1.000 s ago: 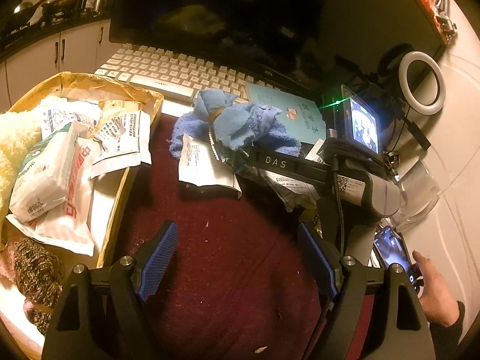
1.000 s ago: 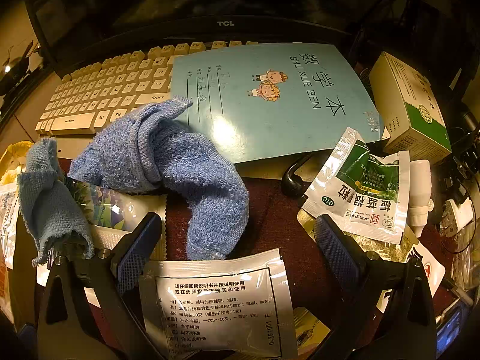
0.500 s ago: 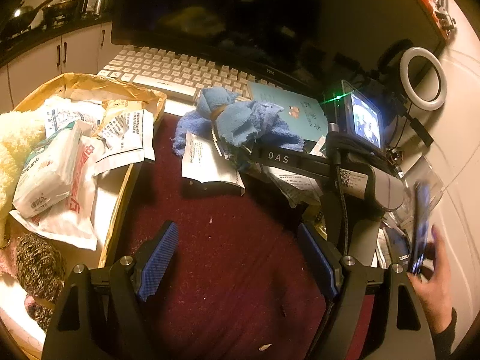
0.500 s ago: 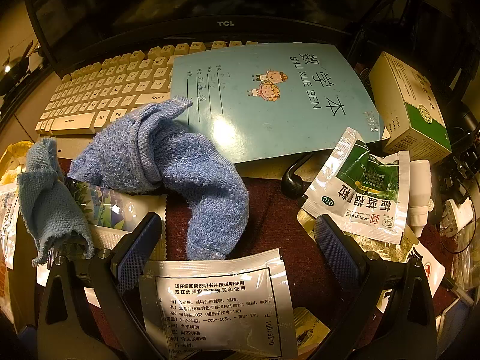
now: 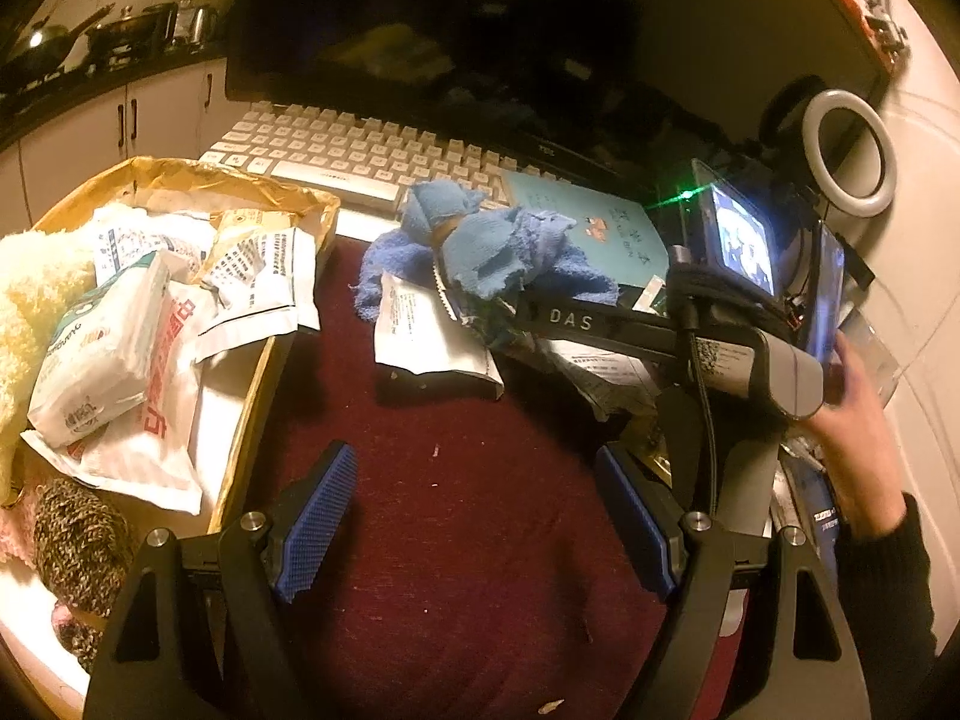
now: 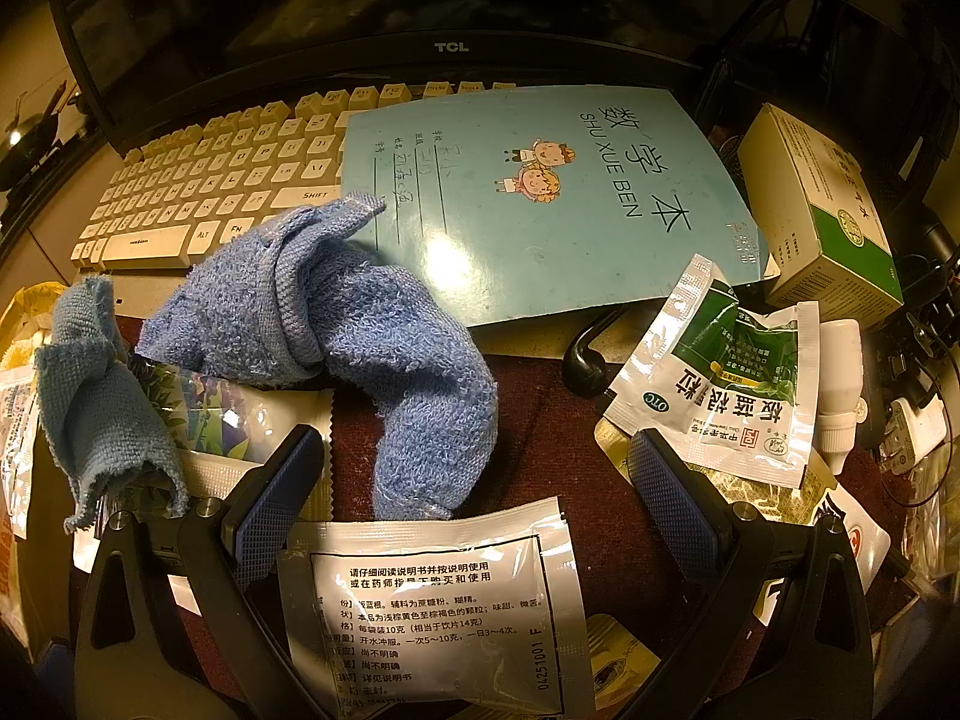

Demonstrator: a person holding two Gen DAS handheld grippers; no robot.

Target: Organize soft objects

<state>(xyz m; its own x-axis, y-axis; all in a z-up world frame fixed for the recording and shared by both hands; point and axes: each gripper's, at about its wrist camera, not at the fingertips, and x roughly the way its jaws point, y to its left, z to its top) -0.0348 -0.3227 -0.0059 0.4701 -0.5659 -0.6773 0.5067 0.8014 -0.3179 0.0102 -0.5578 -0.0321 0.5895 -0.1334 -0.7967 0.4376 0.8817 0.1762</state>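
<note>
A crumpled blue towel (image 6: 360, 336) lies on the dark red mat, partly over the keyboard and a teal notebook (image 6: 540, 204). A smaller blue cloth (image 6: 96, 414) hangs at the left. Both show as a blue heap in the left wrist view (image 5: 498, 252). My right gripper (image 6: 474, 498) is open and empty, just short of the towel and above a white medicine sachet (image 6: 432, 612). My left gripper (image 5: 474, 528) is open and empty over bare mat. The right gripper's body (image 5: 720, 354) rests by the heap.
A cardboard box (image 5: 246, 420) at left holds white packets (image 5: 120, 354), a cream fluffy item (image 5: 30, 300) and a speckled knit item (image 5: 78, 546). A keyboard (image 5: 360, 150), monitor, green sachet (image 6: 726, 378), medicine box (image 6: 822, 222), ring light (image 5: 849, 153) and a hand holding a phone (image 5: 828, 294) surround the mat.
The hand at right has lifted the phone from the table up beside the right gripper's body. The left gripper has drifted slightly. The right gripper has not moved.
</note>
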